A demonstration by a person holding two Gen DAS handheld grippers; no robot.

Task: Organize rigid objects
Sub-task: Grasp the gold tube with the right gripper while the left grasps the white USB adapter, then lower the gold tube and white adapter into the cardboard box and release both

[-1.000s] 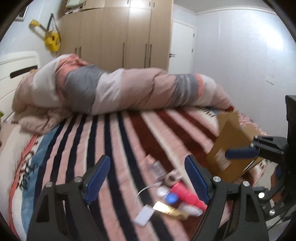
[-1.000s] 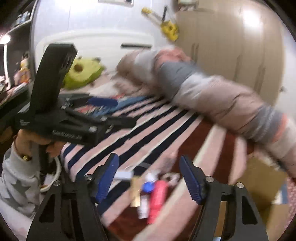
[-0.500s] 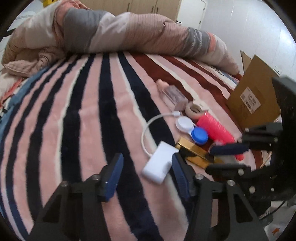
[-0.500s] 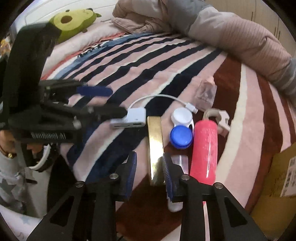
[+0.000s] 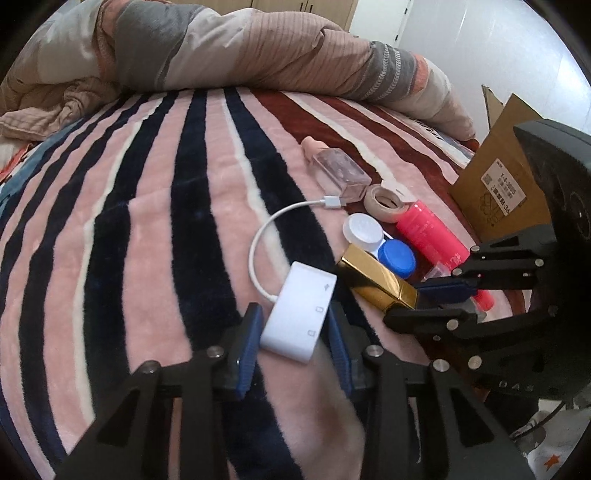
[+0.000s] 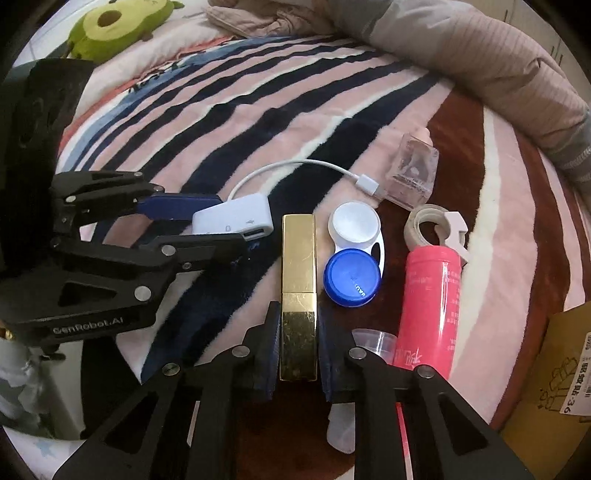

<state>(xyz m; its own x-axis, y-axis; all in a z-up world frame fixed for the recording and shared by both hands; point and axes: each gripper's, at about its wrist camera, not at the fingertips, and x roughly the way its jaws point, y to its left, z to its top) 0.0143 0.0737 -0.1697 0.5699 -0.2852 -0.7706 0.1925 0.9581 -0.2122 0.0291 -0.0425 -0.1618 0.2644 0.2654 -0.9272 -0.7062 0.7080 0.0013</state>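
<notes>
- Left wrist view: the left tool (image 5: 293,345) sits low over the striped blanket (image 5: 147,221) on the bed, one blue pad on each side of the white adapter (image 5: 300,311). The pads flank the adapter's near end closely; whether they press it I cannot tell.
- The adapter's white cable (image 5: 273,229) loops away and ends at a plug just beside the clear pink-capped bottle (image 5: 338,171).
- Right of the adapter lie the gold bar-shaped case (image 5: 376,277), the contact lens case (image 5: 380,240) with one white and one blue lid, the tape roll (image 5: 384,201) and the pink bottle (image 5: 432,236), all close together.
- The right tool (image 5: 443,299) comes in from the right, its fingers at the gold case's end.
- A cardboard box (image 5: 498,177) stands at the bed's right edge; a rolled quilt (image 5: 240,48) lies across the far side.
- Right wrist view: the right tool (image 6: 297,350) has its pads against both sides of the gold bar-shaped case (image 6: 298,273), clenched on its near end; the case lies on the blanket pointing away.
- The contact lens case (image 6: 354,254) lies just right of it, then the pink bottle (image 6: 430,306) with the tape roll (image 6: 424,229) at its far end.
- The left tool (image 6: 207,225) reaches from the left around the white adapter (image 6: 236,219).
- A green plush toy (image 6: 114,26) lies at the head of the bed.
</notes>
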